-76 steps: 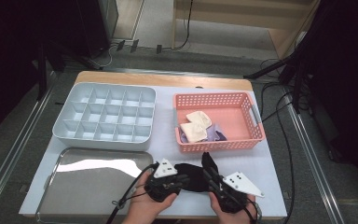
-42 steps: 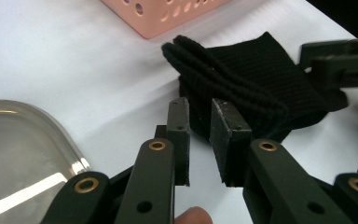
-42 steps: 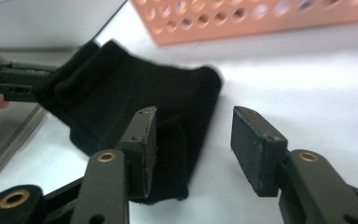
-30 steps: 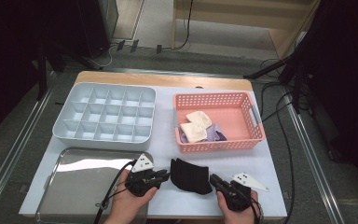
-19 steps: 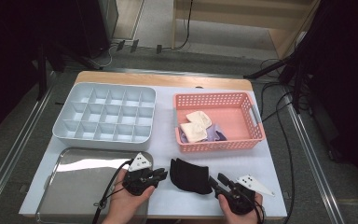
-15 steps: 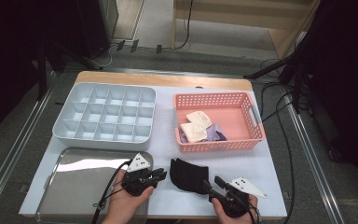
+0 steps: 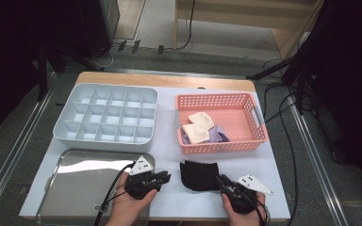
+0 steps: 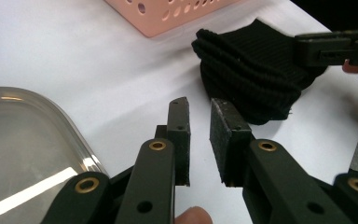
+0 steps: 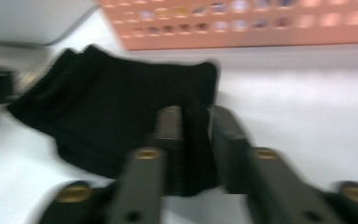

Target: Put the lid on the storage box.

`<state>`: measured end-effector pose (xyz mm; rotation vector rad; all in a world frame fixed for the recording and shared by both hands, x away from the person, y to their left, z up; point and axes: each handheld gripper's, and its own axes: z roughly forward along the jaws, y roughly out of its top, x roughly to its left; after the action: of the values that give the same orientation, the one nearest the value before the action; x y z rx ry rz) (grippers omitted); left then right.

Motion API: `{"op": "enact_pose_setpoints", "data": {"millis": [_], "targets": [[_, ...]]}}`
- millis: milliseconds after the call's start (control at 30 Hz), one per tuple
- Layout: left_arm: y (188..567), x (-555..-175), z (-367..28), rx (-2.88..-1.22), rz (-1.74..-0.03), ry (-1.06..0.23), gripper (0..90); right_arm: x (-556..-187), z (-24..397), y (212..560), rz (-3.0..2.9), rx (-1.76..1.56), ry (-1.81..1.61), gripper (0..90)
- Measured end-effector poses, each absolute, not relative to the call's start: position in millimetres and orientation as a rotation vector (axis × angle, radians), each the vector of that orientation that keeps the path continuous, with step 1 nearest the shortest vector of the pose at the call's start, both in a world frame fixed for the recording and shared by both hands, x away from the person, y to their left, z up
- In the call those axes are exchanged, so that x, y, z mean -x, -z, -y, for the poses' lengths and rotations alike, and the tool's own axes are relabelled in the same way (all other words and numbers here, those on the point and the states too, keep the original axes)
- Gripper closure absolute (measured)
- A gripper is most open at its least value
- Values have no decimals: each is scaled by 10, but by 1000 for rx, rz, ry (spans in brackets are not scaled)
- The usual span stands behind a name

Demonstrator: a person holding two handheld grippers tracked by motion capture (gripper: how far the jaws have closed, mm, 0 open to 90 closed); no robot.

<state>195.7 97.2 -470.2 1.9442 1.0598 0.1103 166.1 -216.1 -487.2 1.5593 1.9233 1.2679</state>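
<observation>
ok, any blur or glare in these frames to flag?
Right gripper view: motion-blurred throughout, black folded cloth and pink basket smeared. Left gripper view: sharp, with a bright glare streak on the steel tray. High view: evenly lit table, dark surroundings, soft reflections on that tray.

Left tool (image 7: pixel 162 177) jaws narrowly apart, right tool (image 7: pixel 222 181) jaws closing
</observation>
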Motion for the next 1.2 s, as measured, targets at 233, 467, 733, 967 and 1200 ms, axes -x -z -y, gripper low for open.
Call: {"op": "enact_pose_setpoints", "data": {"millis": [233,467,733,967,1200], "targets": [[4709,-1972,-980,-1938,-1064,-119,785,-1548,2017,4696,-1885,-1494,-1396,620],[4693,-1964,-1001,-1939,-1067,-125,785,-1562,1581,4705,-1997,-1419,-1456,638],[4714,-1963,-1013,-1946,-1066,-124,785,-1625,1324,4898,-2078,-1418,-1364,745],[4715,-1959,-1013,-1946,-1068,-131,785,-1609,1414,4862,-2041,-1435,-1415,850],[4714,-1959,-1017,-1944,-1069,-129,785,-1494,1412,4717,-2002,-1344,-1452,847]]}}
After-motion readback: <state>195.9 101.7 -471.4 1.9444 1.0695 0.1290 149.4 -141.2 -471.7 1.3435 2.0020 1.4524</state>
